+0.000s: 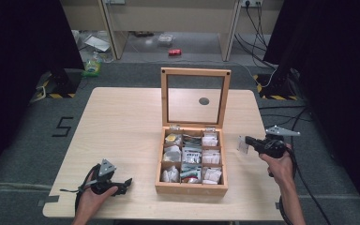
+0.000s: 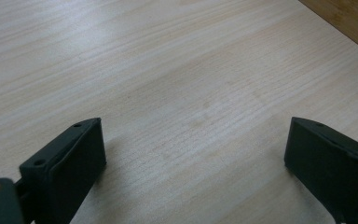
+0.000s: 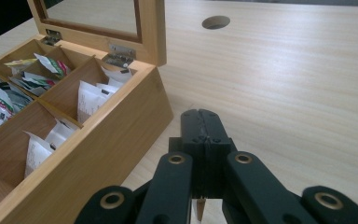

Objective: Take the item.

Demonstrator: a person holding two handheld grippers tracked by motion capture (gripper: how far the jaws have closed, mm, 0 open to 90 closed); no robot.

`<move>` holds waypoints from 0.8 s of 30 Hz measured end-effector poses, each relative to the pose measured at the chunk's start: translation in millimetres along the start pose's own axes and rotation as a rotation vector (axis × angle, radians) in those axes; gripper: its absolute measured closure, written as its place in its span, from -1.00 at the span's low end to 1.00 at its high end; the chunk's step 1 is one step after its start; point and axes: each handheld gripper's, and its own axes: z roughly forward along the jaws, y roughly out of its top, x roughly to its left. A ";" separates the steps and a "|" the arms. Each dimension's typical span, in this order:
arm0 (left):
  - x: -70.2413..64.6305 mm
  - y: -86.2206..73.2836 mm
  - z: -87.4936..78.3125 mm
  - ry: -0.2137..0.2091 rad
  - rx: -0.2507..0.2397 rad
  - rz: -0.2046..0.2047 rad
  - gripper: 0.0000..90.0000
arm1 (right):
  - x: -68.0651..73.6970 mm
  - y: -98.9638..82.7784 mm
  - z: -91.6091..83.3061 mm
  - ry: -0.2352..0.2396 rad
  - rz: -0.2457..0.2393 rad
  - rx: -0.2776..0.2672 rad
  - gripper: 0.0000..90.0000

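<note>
One wooden box (image 1: 191, 187) with nine compartments of packets is set on the desk (image 1: 122, 126), its lid upright. One white packet (image 1: 243, 145) is clenched in the right gripper (image 1: 246, 142) just right of the box, hanging edge-down. The left gripper (image 1: 124, 183) is held released, resting on the desk.

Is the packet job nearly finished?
Barely begun, it seems. Done: the box has its lid open. In hand: the right gripper pinches one white packet beside the box. Left: the other packets sit in their compartments, and the left gripper rests open on the table.
</note>
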 end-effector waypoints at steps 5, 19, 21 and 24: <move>0.0 0.0 -0.1 0.000 0.001 0.000 -0.90 | -2.3 -4.9 5.6 -0.005 0.009 0.018 1.00; 0.0 0.0 -0.1 0.000 0.001 0.000 -0.90 | -13.1 -13.5 6.3 -0.027 0.050 0.035 1.00; 0.1 0.0 0.0 0.000 0.000 0.001 -0.90 | -14.3 -15.2 6.9 -0.037 0.054 0.044 1.00; 0.0 0.0 0.0 0.000 0.000 0.000 -0.90 | -17.6 -18.3 8.1 -0.050 0.052 0.055 1.00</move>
